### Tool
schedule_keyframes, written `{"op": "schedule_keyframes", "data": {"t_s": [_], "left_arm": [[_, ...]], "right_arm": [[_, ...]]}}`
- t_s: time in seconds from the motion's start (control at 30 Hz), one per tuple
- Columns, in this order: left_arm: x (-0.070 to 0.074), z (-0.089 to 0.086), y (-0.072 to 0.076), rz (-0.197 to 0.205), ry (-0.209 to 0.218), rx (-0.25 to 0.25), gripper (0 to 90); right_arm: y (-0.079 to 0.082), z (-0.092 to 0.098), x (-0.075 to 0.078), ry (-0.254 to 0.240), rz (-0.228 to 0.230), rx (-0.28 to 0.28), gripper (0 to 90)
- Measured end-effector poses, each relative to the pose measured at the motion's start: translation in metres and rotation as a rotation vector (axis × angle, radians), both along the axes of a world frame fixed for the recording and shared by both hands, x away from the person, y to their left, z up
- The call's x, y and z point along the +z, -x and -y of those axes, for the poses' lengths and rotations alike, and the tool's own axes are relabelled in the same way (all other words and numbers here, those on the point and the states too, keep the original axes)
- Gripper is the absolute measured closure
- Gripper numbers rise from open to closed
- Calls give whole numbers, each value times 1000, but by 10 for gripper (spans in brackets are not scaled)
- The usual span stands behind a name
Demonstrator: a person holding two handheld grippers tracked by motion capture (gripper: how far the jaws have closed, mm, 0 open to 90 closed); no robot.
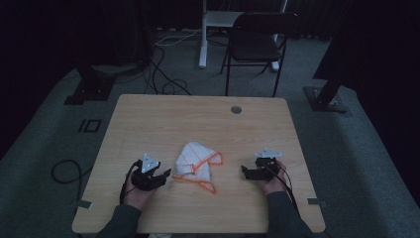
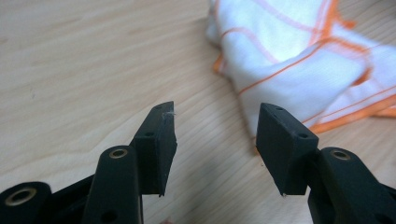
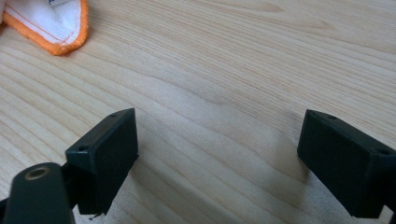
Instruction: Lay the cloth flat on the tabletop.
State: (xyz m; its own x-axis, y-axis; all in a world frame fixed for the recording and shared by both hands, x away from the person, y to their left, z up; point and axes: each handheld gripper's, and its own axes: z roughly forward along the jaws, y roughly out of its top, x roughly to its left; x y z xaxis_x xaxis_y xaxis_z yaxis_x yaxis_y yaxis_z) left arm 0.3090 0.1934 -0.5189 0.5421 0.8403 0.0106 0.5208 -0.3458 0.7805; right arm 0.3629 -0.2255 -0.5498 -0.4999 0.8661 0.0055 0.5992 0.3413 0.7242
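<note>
A wooden table [image 1: 148,119] fills the middle of a dim room, standing on grey carpet [image 1: 49,129] with a black folding chair [image 1: 255,42] and a white desk leg [image 1: 202,34] behind it and loose cables [image 1: 163,79] trailing across the floor. A round grommet [image 1: 236,109] sits near the table's far edge.

Near the table's front, between the two hands, lies a crumpled white cloth [image 1: 197,163] with orange edging and thin orange stripes, bunched into a loose heap with one corner pointing toward the person.

The left gripper [image 1: 161,176] sits just beside the cloth's left side, its jaws apart with nothing between them; in the left gripper view the cloth [image 2: 299,60] lies just ahead and off to one side of the fingertips [image 2: 161,135]. The right gripper [image 1: 246,171] rests a little apart from the cloth on the other side, its jaws standing wide over bare wood, with only an orange hemmed corner [image 3: 56,28] at the edge of its view.

The work looks like straightening or folding the cloth. To do it well, each gripper should probably close on a single hemmed corner rather than a bunched layer, low to the table, so that the fabric can be pulled flat without dragging the whole heap.
</note>
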Motion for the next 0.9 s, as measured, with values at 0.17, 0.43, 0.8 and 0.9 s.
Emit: {"op": "schedule_keyframes", "data": {"t_s": [0.17,0.43,0.8,0.9], "left_arm": [[9,7,4,21,13,-47,502],[14,24,4,16,20,-120,494],[17,44,-1,28,8,-191,446],[17,50,-2,32,2,-214,421]], "right_arm": [[0,0,0,0,1,2,133],[0,0,0,0,1,1,134],[0,0,0,0,1,1,134],[0,0,0,0,1,1,134]]}}
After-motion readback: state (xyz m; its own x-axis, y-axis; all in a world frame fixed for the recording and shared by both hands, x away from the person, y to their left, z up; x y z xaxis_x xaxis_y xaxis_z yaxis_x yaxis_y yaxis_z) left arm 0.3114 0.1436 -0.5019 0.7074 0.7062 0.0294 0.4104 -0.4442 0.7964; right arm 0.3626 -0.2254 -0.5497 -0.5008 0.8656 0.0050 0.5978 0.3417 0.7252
